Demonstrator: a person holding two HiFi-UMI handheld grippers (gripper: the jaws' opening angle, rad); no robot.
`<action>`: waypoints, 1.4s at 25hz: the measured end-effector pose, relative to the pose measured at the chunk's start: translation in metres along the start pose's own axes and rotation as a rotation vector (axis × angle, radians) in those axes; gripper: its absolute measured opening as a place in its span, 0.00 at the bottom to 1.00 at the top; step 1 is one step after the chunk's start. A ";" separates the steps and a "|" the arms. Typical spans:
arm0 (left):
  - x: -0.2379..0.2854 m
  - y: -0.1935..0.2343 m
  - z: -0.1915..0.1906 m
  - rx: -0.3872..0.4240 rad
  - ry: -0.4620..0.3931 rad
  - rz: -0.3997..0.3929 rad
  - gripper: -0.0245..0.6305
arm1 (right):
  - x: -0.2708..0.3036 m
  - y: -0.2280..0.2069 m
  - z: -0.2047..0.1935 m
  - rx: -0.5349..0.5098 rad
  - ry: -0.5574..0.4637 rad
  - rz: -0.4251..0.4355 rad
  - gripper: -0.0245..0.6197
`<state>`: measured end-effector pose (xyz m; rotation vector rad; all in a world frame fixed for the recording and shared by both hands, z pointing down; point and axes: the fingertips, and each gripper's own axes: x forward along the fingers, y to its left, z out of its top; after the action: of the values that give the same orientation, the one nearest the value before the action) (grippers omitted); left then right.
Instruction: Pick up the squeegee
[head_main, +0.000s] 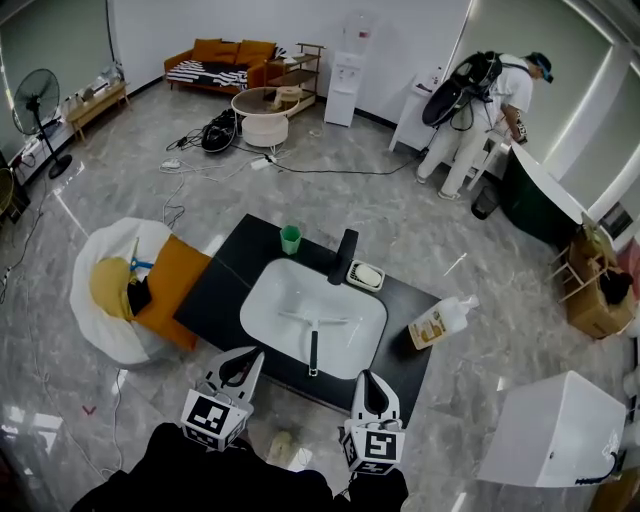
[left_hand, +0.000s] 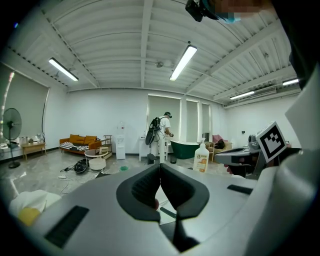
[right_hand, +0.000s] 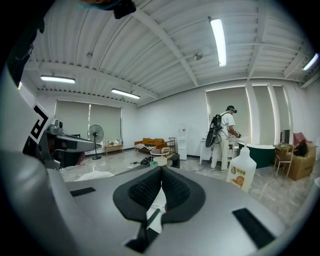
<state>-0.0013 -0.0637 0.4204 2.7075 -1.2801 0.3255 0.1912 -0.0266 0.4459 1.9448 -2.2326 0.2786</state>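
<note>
Both hand-held grippers are hanging just over the near edge of the black surface (head_main: 222, 292): the left hand-held gripper (head_main: 248, 356) and the right hand-held gripper (head_main: 366, 376), each pointing across it and slightly downward. Each gripper view is showing its pads pressed together with nothing between them, so both are closed and empty.

The squeegee (head_main: 313, 350) is lying in the white sink (head_main: 262, 292), ahead of both hand-held grippers and roughly midway between their lines of aim. Its dark handle is pointing back toward us, and the blade is lying crosswise at the handle's far end.

We are judging the step in hand to be the approach, with no grasp begun.

Notes for doing it well:
- We are taking the handle as the grasp target. It is running along our line of reach, so jaws closing sideways should straddle it cleanly.
- The chosen hand-held gripper needs its jaws parted before it drops into the sink, not after.
- The handle is sitting low on a smooth curved basin and will likely slide if nudged, so we are planning a steeper descent, centring over it before closing.
- The faucet (head_main: 345, 256) is standing beyond the blade, and the soap bottle (head_main: 437, 324) is off to the right hand-held gripper's outer side. Both look well apart from the reach.
- The idle hand-held gripper is best kept back at the edge.
</note>
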 end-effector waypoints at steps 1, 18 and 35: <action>0.007 0.006 -0.002 -0.003 0.004 -0.002 0.07 | 0.009 0.000 -0.002 0.000 0.004 0.000 0.06; 0.165 0.148 -0.081 -0.087 0.206 -0.098 0.07 | 0.210 0.007 -0.069 0.071 0.235 -0.059 0.06; 0.250 0.190 -0.183 -0.162 0.378 -0.193 0.07 | 0.322 0.002 -0.207 0.146 0.588 -0.048 0.31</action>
<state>-0.0200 -0.3325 0.6639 2.4524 -0.8934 0.6427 0.1456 -0.2838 0.7259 1.6824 -1.8151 0.8964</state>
